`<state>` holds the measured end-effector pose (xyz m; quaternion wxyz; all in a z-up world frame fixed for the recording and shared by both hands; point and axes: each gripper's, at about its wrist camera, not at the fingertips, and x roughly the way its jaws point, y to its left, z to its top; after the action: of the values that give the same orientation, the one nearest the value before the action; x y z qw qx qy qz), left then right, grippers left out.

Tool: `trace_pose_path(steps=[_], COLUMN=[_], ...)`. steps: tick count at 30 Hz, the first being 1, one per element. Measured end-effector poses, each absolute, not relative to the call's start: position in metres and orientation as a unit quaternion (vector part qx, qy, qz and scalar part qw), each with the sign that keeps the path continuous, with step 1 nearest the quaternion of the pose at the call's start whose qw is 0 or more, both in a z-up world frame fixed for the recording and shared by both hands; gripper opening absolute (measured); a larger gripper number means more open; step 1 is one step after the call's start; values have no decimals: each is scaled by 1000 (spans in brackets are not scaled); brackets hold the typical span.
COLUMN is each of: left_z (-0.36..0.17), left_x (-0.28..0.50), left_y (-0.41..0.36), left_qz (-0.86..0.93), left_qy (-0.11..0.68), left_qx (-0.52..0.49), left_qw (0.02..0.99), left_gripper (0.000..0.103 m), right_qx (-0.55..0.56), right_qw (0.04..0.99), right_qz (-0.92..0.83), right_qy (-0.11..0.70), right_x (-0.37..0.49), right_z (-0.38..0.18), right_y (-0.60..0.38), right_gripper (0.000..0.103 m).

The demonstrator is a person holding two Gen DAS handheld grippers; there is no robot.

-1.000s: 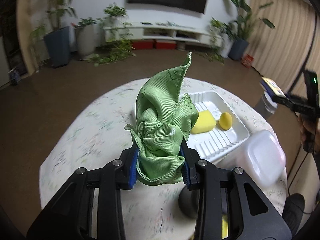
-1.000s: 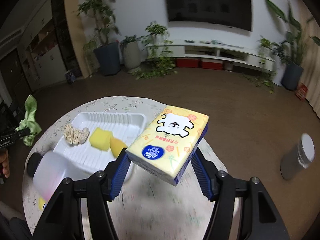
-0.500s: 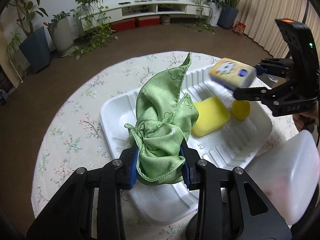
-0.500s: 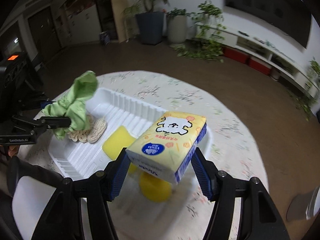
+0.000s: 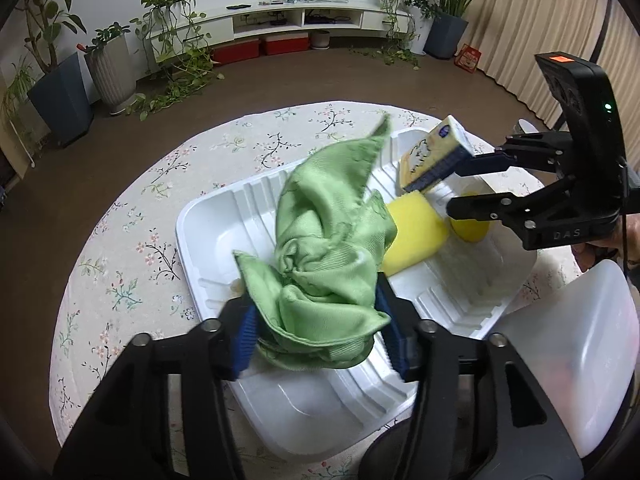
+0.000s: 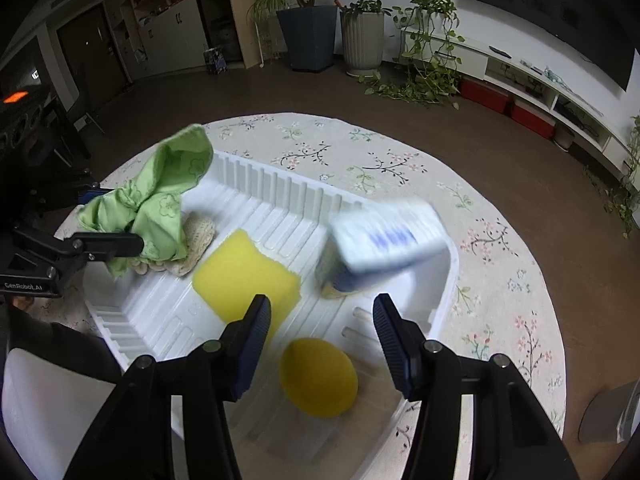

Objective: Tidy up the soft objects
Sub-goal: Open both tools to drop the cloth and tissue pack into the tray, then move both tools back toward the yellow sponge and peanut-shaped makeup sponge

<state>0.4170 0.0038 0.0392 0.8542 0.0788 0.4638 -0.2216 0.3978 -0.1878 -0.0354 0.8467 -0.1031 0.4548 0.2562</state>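
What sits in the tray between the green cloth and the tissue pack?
The square yellow sponge lies between the green cloth and the tissue pack, on the white tray floor; the right wrist view shows it best.

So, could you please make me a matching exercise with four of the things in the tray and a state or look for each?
Things:
1. cloth
2. tissue pack
3. sponge
4. ball

States:
A. yellow, flat, squarish
B. yellow, round
C. green, crumpled between the left gripper's pads
D. blurred, tilted, clear of the right gripper

Pairs: 1-C, 2-D, 3-A, 4-B
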Motion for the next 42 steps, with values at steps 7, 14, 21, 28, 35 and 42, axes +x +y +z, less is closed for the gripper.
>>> trace_pose_path(steps=[7, 14, 21, 28, 35, 42], left_z=[46, 58, 79, 89, 89, 83], left_x=[414, 403, 388, 353, 297, 235], left_y=[5, 9, 26, 48, 62, 71], left_qz=[-218, -207, -195, -183, -174, -171], left_qy=[456, 437, 411, 395, 380, 368], left_qx=[60, 50, 25, -1, -2, 1], left_qw=[861, 874, 890, 900, 908, 914], left_gripper=[84, 93, 101, 101, 101, 103], right_qx=[-83, -72, -38, -14, 5, 8], right_qw=[859, 872, 888, 897, 898, 902], right_qz=[255, 240, 216, 199, 208, 212], right_qy=[436, 421, 404, 394, 388, 377], right_x=[378, 365, 350, 320, 276, 213], right_z=[-20, -5, 12, 22, 26, 20], right_y=[-203, -221, -251, -275, -283, -281], right_gripper=[73, 80, 91, 98, 103, 103])
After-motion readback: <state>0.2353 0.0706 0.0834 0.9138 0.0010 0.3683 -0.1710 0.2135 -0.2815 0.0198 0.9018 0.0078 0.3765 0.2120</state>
